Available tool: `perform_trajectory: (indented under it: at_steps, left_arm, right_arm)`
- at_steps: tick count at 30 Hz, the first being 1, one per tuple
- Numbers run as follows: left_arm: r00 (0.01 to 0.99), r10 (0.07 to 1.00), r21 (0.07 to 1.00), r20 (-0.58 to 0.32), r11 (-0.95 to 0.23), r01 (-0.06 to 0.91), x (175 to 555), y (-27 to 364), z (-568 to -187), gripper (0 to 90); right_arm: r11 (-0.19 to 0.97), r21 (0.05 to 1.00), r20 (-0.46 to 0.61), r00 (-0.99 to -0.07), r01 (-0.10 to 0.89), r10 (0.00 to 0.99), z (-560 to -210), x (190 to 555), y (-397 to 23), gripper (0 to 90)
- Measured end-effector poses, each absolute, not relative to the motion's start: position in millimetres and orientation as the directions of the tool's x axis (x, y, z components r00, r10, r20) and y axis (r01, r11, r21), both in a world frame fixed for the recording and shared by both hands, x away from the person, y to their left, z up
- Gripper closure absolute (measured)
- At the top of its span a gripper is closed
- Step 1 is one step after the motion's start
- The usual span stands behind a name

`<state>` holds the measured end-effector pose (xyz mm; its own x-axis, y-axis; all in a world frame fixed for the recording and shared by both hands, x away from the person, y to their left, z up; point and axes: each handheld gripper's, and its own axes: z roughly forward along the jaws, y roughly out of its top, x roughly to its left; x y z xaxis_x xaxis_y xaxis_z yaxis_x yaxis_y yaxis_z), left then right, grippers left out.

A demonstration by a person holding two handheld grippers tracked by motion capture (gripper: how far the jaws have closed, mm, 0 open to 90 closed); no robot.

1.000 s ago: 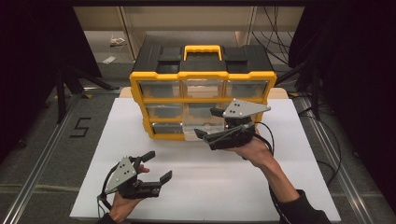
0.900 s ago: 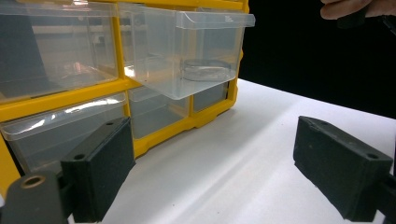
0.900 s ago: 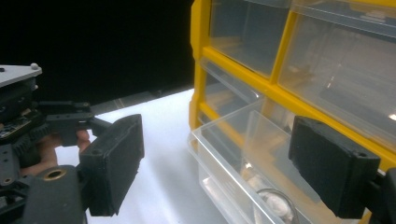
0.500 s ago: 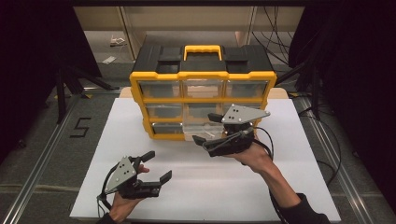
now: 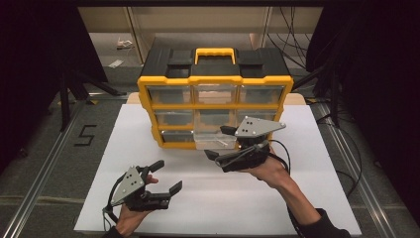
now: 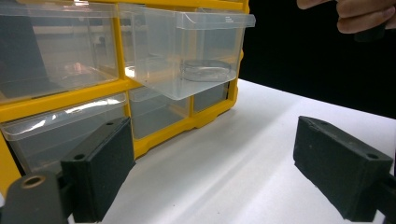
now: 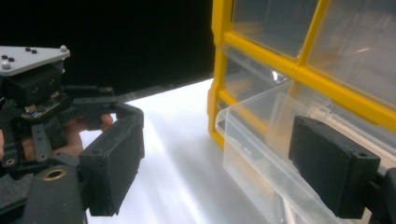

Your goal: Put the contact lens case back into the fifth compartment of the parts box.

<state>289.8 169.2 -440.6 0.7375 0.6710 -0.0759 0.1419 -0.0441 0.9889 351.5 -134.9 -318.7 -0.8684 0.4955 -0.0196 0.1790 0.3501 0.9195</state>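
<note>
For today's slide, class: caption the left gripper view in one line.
Open left gripper faces a yellow organizer whose clear drawer is pulled out.

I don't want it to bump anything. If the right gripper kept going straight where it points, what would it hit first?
Probably nothing close: the right gripper points leftward along the front of the pulled-out clear plastic drawer, over the white table sheet. Depth is unclear; one jaw may graze the drawer.

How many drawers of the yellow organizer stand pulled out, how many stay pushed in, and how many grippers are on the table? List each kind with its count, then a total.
Pulled-out drawer of the yellow organizer: 1
Pushed-in drawers: 8
Grippers: 2, left gripper and right gripper
Total: 11
</note>
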Motion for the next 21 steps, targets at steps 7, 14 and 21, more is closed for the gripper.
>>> perform_trajectory:
  at_steps: [7,14,21]
  left_arm:
    - [0.737,0.671,0.989,-0.076,-0.042,0.141,290,169,-440,12.3]
    - [0.738,0.671,0.989,-0.074,-0.044,0.140,290,169,-440,12.3]
    - [0.736,0.673,0.989,-0.075,-0.043,0.140,290,169,-440,12.3]
  right_arm:
    - [0.363,0.914,-0.019,-0.873,0.183,0.488,-323,349,-133,19.3]
    - [0.371,0.910,-0.015,-0.877,0.188,0.481,-326,347,-133,19.6]
    - [0.379,0.904,-0.007,-0.878,0.200,0.479,-332,346,-132,19.7]
